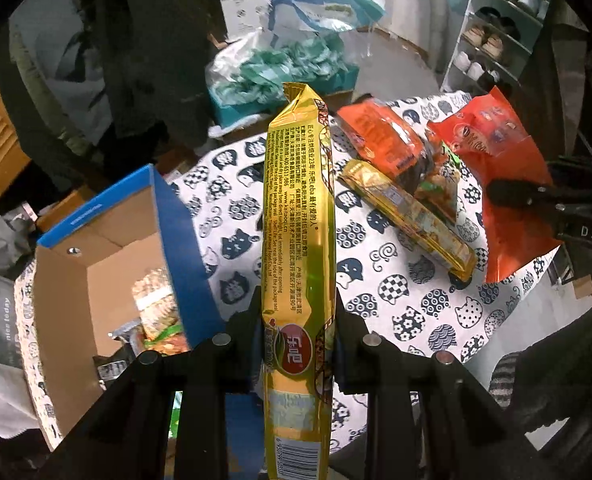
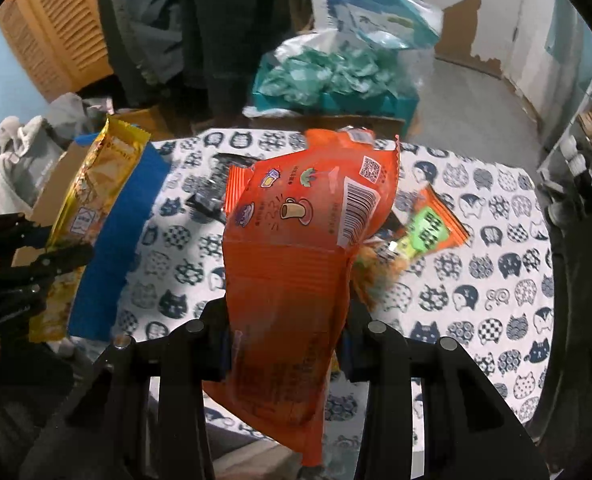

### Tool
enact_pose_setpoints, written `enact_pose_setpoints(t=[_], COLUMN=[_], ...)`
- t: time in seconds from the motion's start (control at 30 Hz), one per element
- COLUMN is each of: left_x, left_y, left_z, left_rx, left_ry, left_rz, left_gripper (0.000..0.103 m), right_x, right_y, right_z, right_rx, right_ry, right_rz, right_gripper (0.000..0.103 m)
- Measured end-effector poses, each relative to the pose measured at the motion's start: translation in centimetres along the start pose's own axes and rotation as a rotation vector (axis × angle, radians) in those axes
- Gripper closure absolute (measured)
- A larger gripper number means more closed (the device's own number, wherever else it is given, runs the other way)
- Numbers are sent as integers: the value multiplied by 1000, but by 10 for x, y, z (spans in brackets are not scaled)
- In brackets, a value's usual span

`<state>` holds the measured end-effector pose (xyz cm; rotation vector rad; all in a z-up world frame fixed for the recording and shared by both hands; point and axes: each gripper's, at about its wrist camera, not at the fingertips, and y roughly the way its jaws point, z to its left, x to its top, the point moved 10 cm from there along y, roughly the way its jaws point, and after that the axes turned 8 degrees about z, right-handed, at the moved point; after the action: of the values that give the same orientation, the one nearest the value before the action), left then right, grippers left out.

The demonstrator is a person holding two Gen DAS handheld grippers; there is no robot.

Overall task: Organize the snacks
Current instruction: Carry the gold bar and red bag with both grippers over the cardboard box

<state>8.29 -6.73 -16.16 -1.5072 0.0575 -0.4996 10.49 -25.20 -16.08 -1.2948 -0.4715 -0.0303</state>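
Note:
My left gripper (image 1: 298, 320) is shut on a long gold snack packet (image 1: 296, 220), held lengthwise above the table. The same packet (image 2: 92, 200) and left gripper (image 2: 48, 246) show at the left of the right wrist view, over the blue cardboard box (image 2: 116, 240). That box (image 1: 96, 260) stands open at the left with snack packs (image 1: 156, 308) inside. My right gripper (image 2: 288, 344) is shut on an orange snack bag (image 2: 296, 260), lifted off the cloth. On the table lie a second gold packet (image 1: 408, 216), an orange packet (image 1: 380, 136) and a green-labelled pack (image 2: 424, 236).
A cat-patterned tablecloth (image 2: 476, 280) covers the table. Past its far edge sit a box of teal bags (image 2: 332, 76) and a blue plastic bag (image 2: 376, 12). A person's dark legs (image 2: 224, 40) stand behind. A shoe rack (image 1: 492, 40) stands at right, grey cloth (image 2: 20, 152) at left.

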Motion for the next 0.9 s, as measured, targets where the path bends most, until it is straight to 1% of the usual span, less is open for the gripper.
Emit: enact_pose_setpoints(t=[0.23, 0.53, 0.9], left_x=[-4, -14, -33], left_y=[-13, -27, -31], left_z=[23, 56, 108], left_rx=[7, 29, 76], left_ry=[-27, -63, -134], left_rz=[-26, -61, -74], left_gripper=[75, 75, 75], right_x=[13, 30, 53], right_y=[4, 7, 18], right_z=[34, 77, 146], right_rx=[23, 26, 66], right_ry=[-45, -108, -202], right_rz=[4, 4, 8], right_gripper=[65, 65, 65])
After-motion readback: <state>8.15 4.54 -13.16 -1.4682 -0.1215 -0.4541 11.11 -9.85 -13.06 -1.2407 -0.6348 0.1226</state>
